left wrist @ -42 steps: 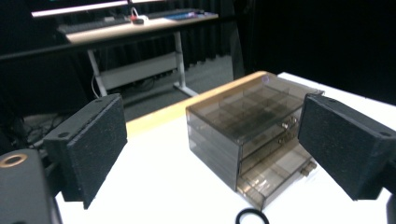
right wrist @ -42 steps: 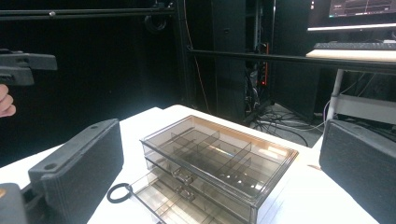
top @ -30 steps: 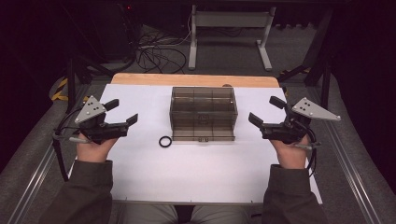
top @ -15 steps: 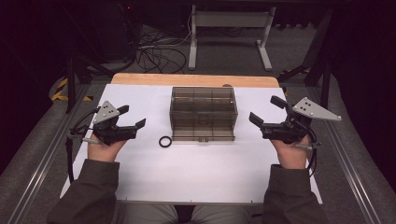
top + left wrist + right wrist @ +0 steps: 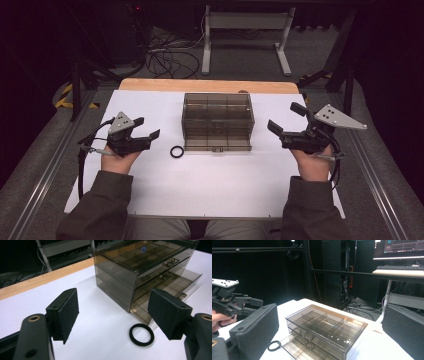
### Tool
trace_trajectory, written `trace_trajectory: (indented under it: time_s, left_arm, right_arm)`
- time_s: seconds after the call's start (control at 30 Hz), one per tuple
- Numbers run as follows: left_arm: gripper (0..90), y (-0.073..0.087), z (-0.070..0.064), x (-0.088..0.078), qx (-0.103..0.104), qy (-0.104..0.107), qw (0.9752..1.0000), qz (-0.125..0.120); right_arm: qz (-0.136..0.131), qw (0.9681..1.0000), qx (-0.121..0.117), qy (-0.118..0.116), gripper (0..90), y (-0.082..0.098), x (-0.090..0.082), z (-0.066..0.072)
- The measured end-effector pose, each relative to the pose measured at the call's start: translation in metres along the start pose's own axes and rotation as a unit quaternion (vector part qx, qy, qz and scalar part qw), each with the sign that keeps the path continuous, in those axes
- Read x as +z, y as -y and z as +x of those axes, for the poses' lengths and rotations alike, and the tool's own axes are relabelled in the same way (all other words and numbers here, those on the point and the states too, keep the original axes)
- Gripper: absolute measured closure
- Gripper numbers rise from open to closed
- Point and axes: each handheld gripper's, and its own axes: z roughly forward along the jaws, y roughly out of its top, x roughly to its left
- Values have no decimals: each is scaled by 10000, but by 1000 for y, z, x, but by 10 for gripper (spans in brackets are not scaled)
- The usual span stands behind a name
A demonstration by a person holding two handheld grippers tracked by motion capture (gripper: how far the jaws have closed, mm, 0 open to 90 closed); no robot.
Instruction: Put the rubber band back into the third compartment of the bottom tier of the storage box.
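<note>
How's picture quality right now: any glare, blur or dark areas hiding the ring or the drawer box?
High view: soft but readable, black ring crisp against the white sheet, surroundings dark. Left gripper view: sharp, faint reflections and a blue glint on the drawer box top. Right gripper view: background very dark, box lid mildly glary, ring partly hidden by a jaw.

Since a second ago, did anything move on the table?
The left gripper came down and nearer the black ring, its jaws closing a bit with nothing between them. The right gripper, the ring and the clear drawer box stayed where they were.
</note>
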Motion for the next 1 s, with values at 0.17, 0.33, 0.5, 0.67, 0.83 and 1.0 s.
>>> trace_trajectory:
  time_s: [0.17,0.33,0.5,0.67,0.83,1.0]
  left_arm:
    - [271,5,0,8,-3,22,9999,127]
    - [274,8,-2,15,-12,61,9997,232]
    - [294,11,-3,20,34,58,9994,337]
    - [319,14,-4,26,25,69,9991,414]
    - [335,17,-5,32,38,106,9986,517]
    - [356,19,-7,37,89,108,9980,614]
  right_arm:
    - [-11,10000,-8,0,15,0,0,0]
    - [8,10000,3,11,16,0,0,0]
    - [12,10000,0,14,17,0,0,1]
    - [12,10000,2,22,18,0,0,1]
    - [16,10000,4,28,19,0,0,1]
    - [20,10000,0,31,20,0,0,1]
